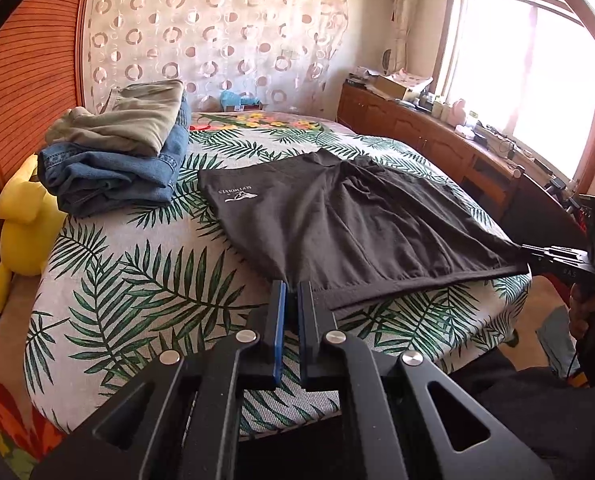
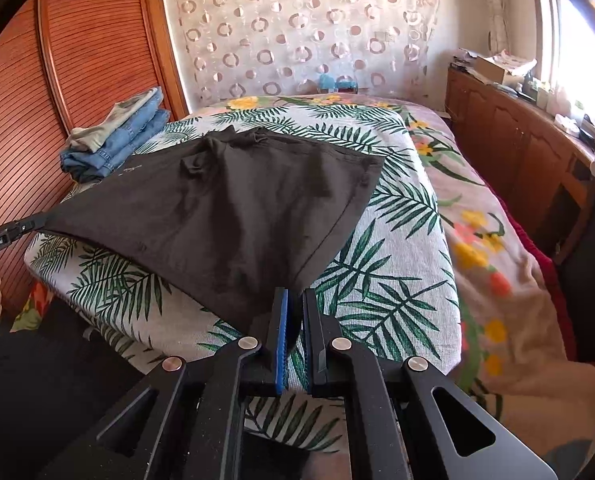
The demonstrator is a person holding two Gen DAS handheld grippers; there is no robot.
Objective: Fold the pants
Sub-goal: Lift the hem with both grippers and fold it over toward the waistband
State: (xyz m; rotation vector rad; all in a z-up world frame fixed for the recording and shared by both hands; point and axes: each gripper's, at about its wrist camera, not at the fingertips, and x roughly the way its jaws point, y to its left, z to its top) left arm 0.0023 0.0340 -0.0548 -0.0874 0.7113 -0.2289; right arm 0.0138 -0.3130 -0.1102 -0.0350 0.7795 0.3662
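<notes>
Dark grey shorts (image 1: 337,216) with a small white logo lie spread on the leaf-print bed cover (image 1: 137,280). My left gripper (image 1: 292,286) is shut on their near left corner, which is raised a little off the bed. In the right wrist view the same shorts (image 2: 225,208) stretch away from my right gripper (image 2: 295,294), shut on the near right corner. Each gripper shows in the other's view: the right gripper (image 1: 531,250) at the fabric's right corner, the left gripper (image 2: 37,222) at its left corner. The near hem hangs taut between them.
A stack of folded jeans and a beige garment (image 1: 117,152) sits at the bed's far left, with a yellow plush toy (image 1: 21,220) beside it. A wooden cabinet (image 1: 437,136) with clutter runs under the window on the right. A slatted wooden wardrobe (image 2: 77,60) stands left.
</notes>
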